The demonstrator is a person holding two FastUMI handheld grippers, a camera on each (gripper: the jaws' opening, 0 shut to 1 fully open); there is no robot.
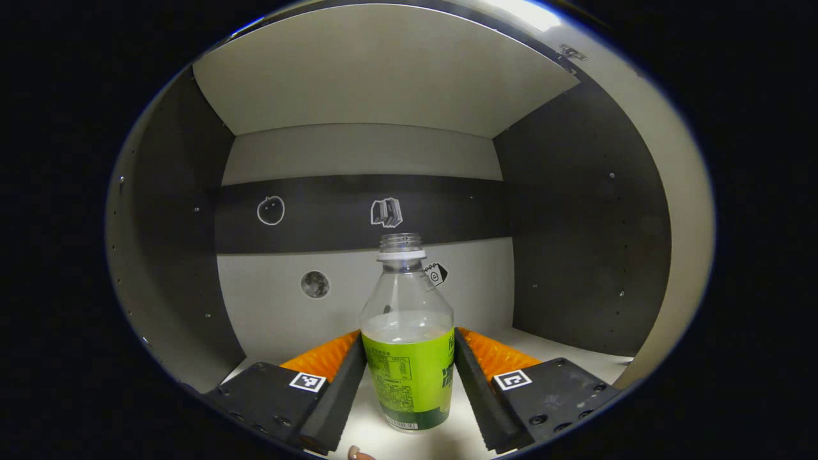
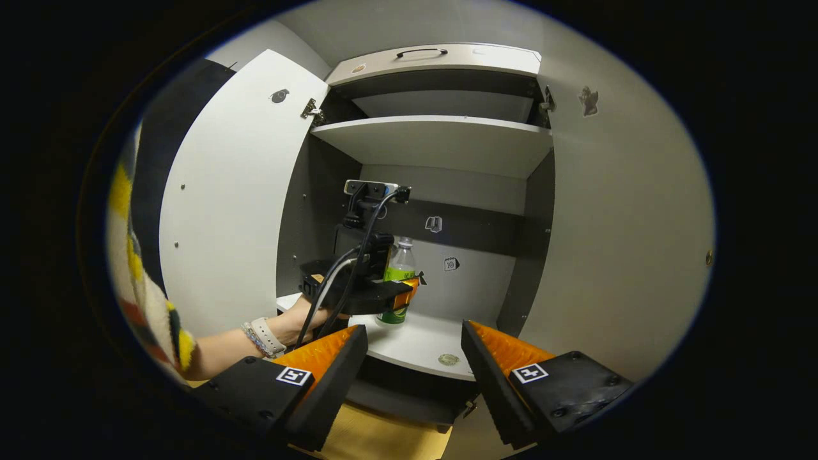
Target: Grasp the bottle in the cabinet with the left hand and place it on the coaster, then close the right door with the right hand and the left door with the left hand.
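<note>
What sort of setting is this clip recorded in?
Likely a mock household storage cabinet in a recording booth: its two doors stand open, it has bare shelves and small picture stickers on the back wall, and a capless drink bottle stands between the left tongs.

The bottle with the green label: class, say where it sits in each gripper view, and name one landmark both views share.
Left gripper view: the bottle stands low and centre on the cabinet shelf, between that gripper's own tongs.
Right gripper view: the bottle is small, just left of centre, on the shelf, partly behind the left gripper.
Shared landmark: the white book-like sticker on the dark band of the back wall.
</note>
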